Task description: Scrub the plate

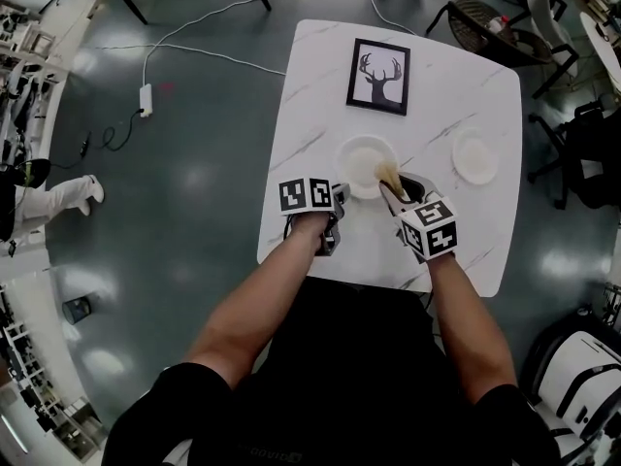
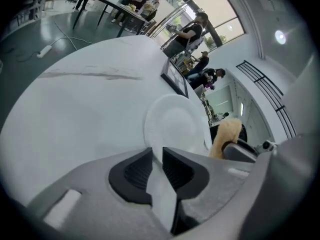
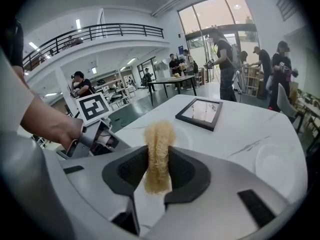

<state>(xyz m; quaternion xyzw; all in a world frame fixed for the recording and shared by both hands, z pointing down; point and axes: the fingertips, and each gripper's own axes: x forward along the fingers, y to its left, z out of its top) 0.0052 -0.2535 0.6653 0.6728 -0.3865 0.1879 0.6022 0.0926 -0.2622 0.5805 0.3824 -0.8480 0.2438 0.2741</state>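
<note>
left gripper (image 2: 157, 154): pinched on the plate (image 2: 175, 124) near rim; we hold it down.
right gripper (image 3: 158, 152): clamped on loofah (image 3: 159, 131); we press flat and circle.

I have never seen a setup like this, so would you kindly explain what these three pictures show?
A person holds two hand-operated grasping tools; no robot is here. The head view looks down from a camera on the person's head. The other two views come from cameras riding on each tool, looking along its jaws. On the white table lie a plate, a second plate to its right, and a framed deer picture. The right tool is clamped on a tan scrubber. The left tool has its jaws narrowly apart at the first plate's rim; whether they pinch it I cannot tell.
</note>
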